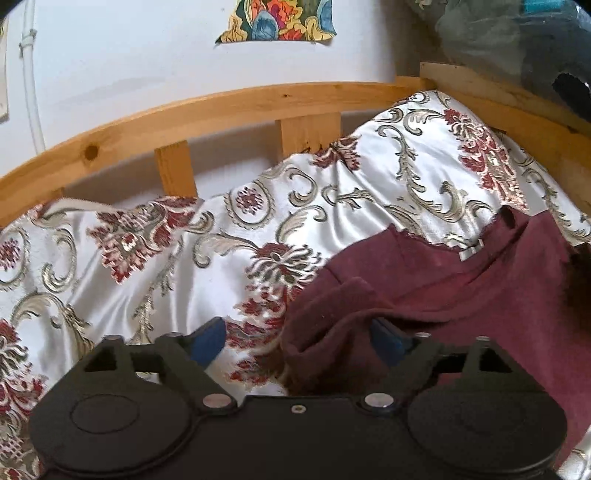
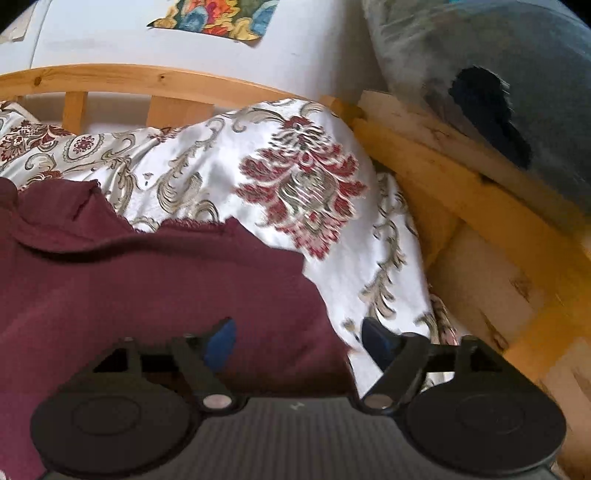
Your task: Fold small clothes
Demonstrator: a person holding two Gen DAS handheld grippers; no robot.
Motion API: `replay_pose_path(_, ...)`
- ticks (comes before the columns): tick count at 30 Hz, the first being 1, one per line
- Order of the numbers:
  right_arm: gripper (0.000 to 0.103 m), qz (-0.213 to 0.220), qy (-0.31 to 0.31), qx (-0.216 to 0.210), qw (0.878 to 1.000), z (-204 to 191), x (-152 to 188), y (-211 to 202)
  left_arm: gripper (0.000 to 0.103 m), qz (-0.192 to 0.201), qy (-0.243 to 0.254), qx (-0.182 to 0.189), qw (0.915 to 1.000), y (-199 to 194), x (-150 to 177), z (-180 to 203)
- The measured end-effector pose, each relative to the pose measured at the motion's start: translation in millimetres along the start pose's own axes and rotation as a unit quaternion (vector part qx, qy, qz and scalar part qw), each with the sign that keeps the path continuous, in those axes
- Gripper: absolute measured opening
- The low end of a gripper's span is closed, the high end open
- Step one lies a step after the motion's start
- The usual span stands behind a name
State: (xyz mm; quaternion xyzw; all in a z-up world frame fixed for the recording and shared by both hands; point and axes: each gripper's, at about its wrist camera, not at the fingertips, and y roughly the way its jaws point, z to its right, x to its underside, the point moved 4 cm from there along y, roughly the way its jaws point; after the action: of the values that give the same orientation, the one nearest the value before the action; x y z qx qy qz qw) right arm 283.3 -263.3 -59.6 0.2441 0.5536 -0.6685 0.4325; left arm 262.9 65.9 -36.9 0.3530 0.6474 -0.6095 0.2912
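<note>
A maroon garment (image 1: 480, 291) lies rumpled on a white bedspread with red and gold floral patterns (image 1: 155, 258). My left gripper (image 1: 299, 341) is open, its blue pads spread wide over the garment's left edge, where a fold of cloth bunches between the jaws. In the right wrist view the same garment (image 2: 147, 277) fills the lower left. My right gripper (image 2: 301, 338) is open over the garment's right edge, with the left pad (image 2: 221, 341) above the cloth and the right pad (image 2: 376, 341) above the bedspread (image 2: 369, 240).
A wooden bed rail with slats (image 1: 229, 107) runs behind the bedspread, against a white wall with a colourful picture (image 1: 277, 20). A wooden side rail (image 2: 461, 199) runs along the right. A grey-blue bundle (image 2: 498, 74) rests above it.
</note>
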Motion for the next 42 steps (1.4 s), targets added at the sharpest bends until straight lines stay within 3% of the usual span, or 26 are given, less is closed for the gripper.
replay_pose_path(6, 0.093, 0.021, 0.036, 0.005, 0.999, 10.7, 17.6, -24.6, 0.093, -0.026, -0.013, -0.051, 0.9983, 16.0, 4.1, -20.8)
replay_pose_path(10, 0.093, 0.039, 0.026, 0.004, 0.999, 7.8, 19.9, -32.9, 0.096, -0.033, -0.050, -0.055, 0.9967, 17.4, 4.2, -36.5)
replay_pose_path(14, 0.090, 0.047, 0.026, -0.010, 0.999, 2.7, 18.8, -34.9, 0.102, -0.026, -0.052, -0.060, 0.9965, 13.2, 3.6, -33.6)
replay_pose_path(17, 0.076, 0.041, 0.028, -0.032, 0.998, -2.2, 18.4, -34.8, 0.102, -0.031, -0.046, -0.052, 0.9971, 16.9, 4.6, -27.6)
replay_pose_path(19, 0.055, 0.030, 0.028, -0.038, 0.998, -5.1, 18.8, -31.8, 0.102, -0.040, -0.044, -0.057, 0.9966, 22.6, 7.7, -26.6)
replay_pose_path(22, 0.031, -0.004, 0.045, -0.047, 0.998, -5.9, 21.4, -22.7, 0.102, -0.052, -0.043, -0.065, 0.9956, 32.6, 12.3, -30.7)
replay_pose_path(24, 0.014, -0.007, 0.045, -0.046, 0.998, -6.9, 20.9, -22.3, 0.102, -0.053, -0.048, -0.061, 0.9956, 35.5, 13.9, -34.7)
replay_pose_path(25, 0.010, -0.004, 0.042, -0.040, 0.998, -7.9, 20.6, -24.7, 0.102, -0.053, -0.051, -0.059, 0.9955, 35.5, 14.1, -36.5)
replay_pose_path(28, 0.008, 0.019, 0.058, -0.012, 0.998, -6.2, 18.6, -40.4, 0.102, -0.052, -0.058, -0.060, 0.9951, 34.8, 14.2, -40.4)
replay_pose_path(31, 0.008, 0.013, 0.061, 0.007, 0.998, -7.2, 25.7, -46.3, 0.102, -0.061, -0.062, -0.064, 0.9941, 38.5, 15.8, -41.5)
replay_pose_path(36, 0.012, 0.007, 0.065, 0.003, 0.998, -7.2, 34.9, -45.9, 0.102, -0.064, -0.051, -0.069, 0.9942, 35.2, 15.8, -36.0)
replay_pose_path(38, 0.018, 0.010, 0.082, 0.001, 0.997, -3.3, 33.7, -49.4, 0.102, -0.059, -0.042, -0.075, 0.9946, 27.0, 13.0, -32.8)
replay_pose_path(42, 0.047, 0.020, 0.105, -0.002, 0.994, 3.4, 36.4, -62.9, 0.102, -0.043, -0.057, -0.060, 0.9956, 2.6, 8.9, -33.1)
